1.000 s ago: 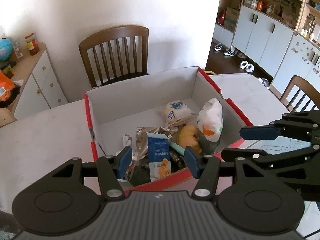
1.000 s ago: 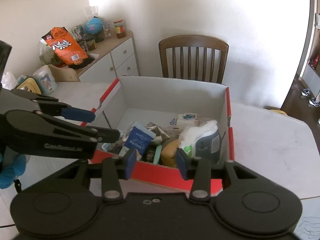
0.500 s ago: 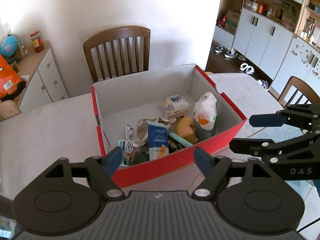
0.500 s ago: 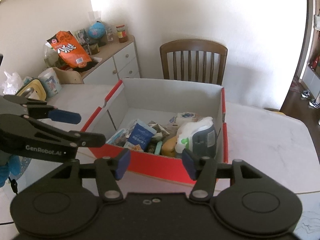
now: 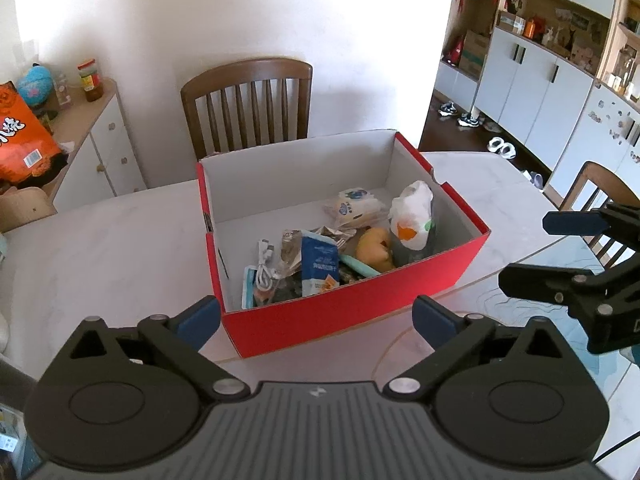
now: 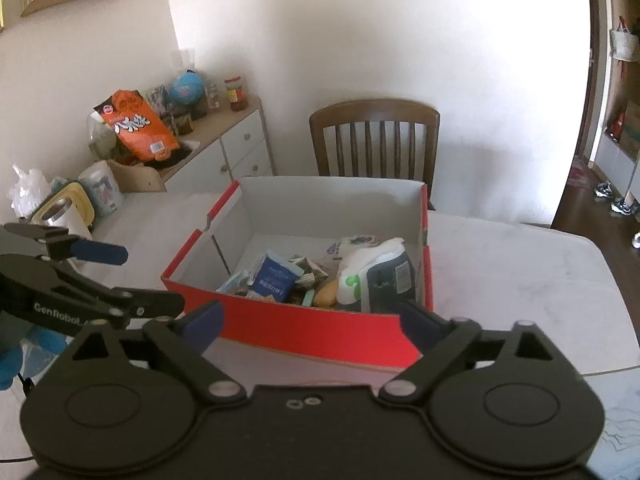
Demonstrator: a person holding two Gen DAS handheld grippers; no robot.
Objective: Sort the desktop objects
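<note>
A red cardboard box (image 5: 360, 300) (image 6: 320, 332) with a white inside stands on the white table. It holds several objects: a blue-and-white packet (image 5: 318, 264) (image 6: 274, 280), a white cable (image 5: 264, 268), a yellow item (image 5: 374, 250), a white-topped grey pouch (image 5: 412, 220) (image 6: 380, 268) and a snack bag (image 5: 354, 208). My left gripper (image 5: 316, 320) is open and empty, in front of the box. My right gripper (image 6: 310, 318) is open and empty, also in front of the box. Each shows in the other's view, the right (image 5: 576, 256), the left (image 6: 108, 276).
A wooden chair (image 5: 248, 104) (image 6: 376, 140) stands behind the table. A white sideboard (image 6: 224, 152) at the left carries an orange bag (image 6: 136, 124), a globe and jars. A kettle (image 6: 60, 212) stands at the table's left. Cupboards (image 5: 540, 80) and a second chair (image 5: 604, 188) are at the right.
Both grippers have pulled back from the box and up, and their jaws have opened wider. The box and its contents have not moved.
</note>
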